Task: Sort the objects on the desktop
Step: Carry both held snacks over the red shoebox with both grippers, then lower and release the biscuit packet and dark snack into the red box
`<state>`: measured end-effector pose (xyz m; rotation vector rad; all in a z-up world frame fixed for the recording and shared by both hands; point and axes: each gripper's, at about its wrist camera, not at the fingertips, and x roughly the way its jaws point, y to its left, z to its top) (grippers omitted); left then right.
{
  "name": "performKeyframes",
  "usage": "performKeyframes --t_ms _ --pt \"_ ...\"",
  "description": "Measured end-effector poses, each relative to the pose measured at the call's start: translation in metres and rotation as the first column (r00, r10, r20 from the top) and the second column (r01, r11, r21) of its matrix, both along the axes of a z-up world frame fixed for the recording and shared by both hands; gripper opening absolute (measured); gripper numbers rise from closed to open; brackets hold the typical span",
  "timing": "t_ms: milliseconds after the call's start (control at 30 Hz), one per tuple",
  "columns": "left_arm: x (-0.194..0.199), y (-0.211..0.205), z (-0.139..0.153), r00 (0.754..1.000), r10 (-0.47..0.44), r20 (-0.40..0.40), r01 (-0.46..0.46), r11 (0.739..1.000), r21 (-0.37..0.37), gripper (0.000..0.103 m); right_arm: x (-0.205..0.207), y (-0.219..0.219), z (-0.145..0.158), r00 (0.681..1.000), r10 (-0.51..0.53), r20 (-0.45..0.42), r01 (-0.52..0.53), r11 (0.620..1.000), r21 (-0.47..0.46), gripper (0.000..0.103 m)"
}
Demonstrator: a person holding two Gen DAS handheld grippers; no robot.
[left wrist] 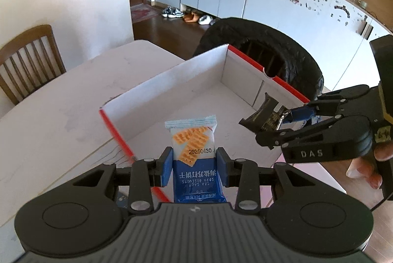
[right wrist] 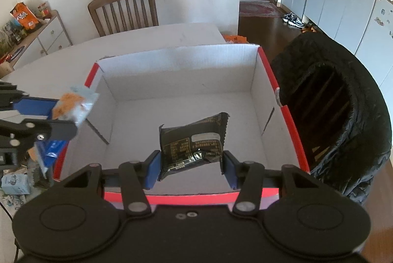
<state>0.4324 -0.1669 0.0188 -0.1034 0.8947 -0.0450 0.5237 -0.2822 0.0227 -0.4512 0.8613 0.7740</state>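
Holding one biscuit packet (left wrist: 194, 157), left gripper (left wrist: 194, 166) clamps it above box (right wrist: 176, 59) edge. Right gripper (right wrist: 191, 166) pinches one black snack packet (right wrist: 194, 142) over box interior. Two packets, one box.

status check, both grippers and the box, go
Left gripper shut on soda biscuit packet. Right gripper shut on black snack packet. Both held above open cardboard box. Box interior bare, nothing blocking the drop.
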Motion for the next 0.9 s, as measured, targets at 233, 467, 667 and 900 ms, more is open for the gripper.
performKeyframes --t_ms 233,467,667,900 --pt "0.033 -0.006 -0.019 0.999 -0.036 -0.035 0.036 0.999 0.021 0.036 0.009 0.007 -0.011 1.000 0.027 -0.008 -0.027 0.999 -0.030 0.052" --pt "0.063 -0.008 -0.043 0.993 -0.059 -0.100 0.065 0.996 0.056 0.036 0.027 0.016 -0.024 0.999 0.049 -0.025 -0.050 0.996 -0.069 0.052" --pt "0.080 -0.009 -0.061 0.985 -0.069 -0.157 0.078 0.995 0.057 0.036 0.042 0.021 -0.036 0.998 0.043 -0.049 -0.047 0.994 -0.095 0.052" --pt "0.092 -0.014 -0.082 0.972 -0.084 -0.221 0.103 0.992 0.072 0.036 0.049 0.027 -0.050 0.996 0.062 -0.062 -0.071 0.987 -0.141 0.052"
